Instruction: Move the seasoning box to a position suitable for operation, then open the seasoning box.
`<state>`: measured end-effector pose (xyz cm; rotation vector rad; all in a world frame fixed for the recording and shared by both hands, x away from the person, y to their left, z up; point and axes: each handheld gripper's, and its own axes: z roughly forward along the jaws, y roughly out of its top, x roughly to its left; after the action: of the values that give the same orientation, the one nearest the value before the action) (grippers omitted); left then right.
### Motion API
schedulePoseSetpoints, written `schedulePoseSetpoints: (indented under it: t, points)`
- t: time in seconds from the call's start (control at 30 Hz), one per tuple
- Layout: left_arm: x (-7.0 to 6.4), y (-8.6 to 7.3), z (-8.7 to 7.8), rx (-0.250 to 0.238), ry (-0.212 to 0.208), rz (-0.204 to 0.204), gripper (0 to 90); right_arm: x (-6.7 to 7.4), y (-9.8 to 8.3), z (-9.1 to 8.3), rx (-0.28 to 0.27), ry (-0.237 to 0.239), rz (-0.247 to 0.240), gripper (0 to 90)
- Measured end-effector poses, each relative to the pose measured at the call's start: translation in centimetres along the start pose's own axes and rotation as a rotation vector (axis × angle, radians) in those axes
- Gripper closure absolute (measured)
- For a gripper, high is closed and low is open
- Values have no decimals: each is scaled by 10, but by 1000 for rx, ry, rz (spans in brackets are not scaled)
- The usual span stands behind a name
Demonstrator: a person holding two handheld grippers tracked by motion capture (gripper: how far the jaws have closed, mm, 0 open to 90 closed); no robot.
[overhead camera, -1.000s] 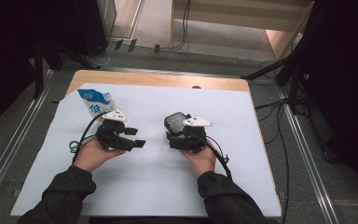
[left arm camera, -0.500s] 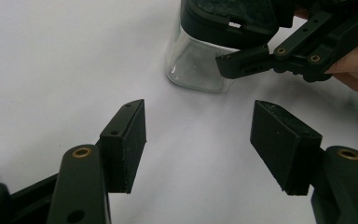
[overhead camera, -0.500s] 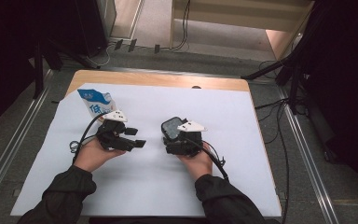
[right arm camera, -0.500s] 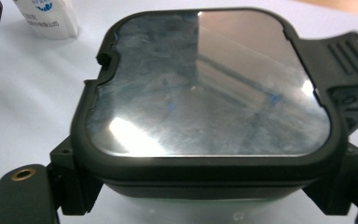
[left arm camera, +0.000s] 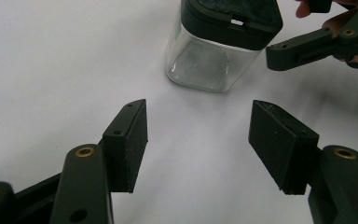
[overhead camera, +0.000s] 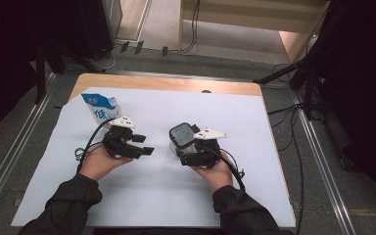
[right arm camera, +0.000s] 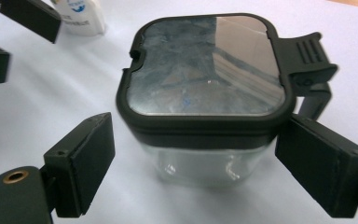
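A clear square jar with a dark latched lid stands on the white sheet mid-table. My right gripper straddles it. In the right gripper view the jar sits between the open jaws, with a gap at the left pad and the right pad close beside the lid. My left gripper is open and holds nothing, pointing right at the jar a short way ahead of its fingertips.
A blue and white carton stands at the back left of the white sheet, just behind the left gripper. A strip of wooden table edge runs along the far side. Cables and metal rails lie on the floor around.
My right gripper has shifted a little around the jar, ending slightly nearer the person. The left gripper has stayed where it was.
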<state>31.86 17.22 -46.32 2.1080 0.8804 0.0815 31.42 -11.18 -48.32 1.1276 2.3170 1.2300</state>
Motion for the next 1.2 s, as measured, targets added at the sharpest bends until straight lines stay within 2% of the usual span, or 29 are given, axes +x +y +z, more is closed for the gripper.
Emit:
schedulePoseSetpoints:
  t: [0.13,0.27,0.33,0.4,0.47,0.57,0.63,0.73,0.8,0.9,0.97,1.03,1.2]
  points:
    - [1,1,1,-11,-1,4,411,-3,-1,-13,-20,22,5,149]
    - [6,6,3,-5,5,-18,441,-8,1,-24,-34,21,4,174]
    - [6,11,1,-11,-13,-21,481,-13,2,-29,-44,12,1,227]
    - [4,17,1,-8,-10,-8,496,-18,2,-33,-44,14,8,268]
    - [4,21,1,-1,-4,7,519,-25,1,-36,-37,30,5,373]
    - [4,27,4,-5,-13,6,595,-34,0,-37,-28,36,11,449]
    - [5,28,7,0,-8,12,671,-40,0,-36,-20,52,24,505]
    - [7,23,12,2,-24,-11,805,-46,0,-33,-21,37,27,583]
    - [5,21,15,11,-26,-10,888,-51,0,-30,-14,37,28,634]
    - [1,18,17,6,-38,0,900,-57,-1,-25,-11,41,48,776]
    - [-1,18,19,9,-33,10,900,-59,-1,-24,-18,44,53,837]
    - [-2,18,21,4,-42,3,900,-60,1,-21,-19,52,52,900]
    - [-4,16,22,-7,-44,8,900,-62,2,-13,-10,65,65,900]
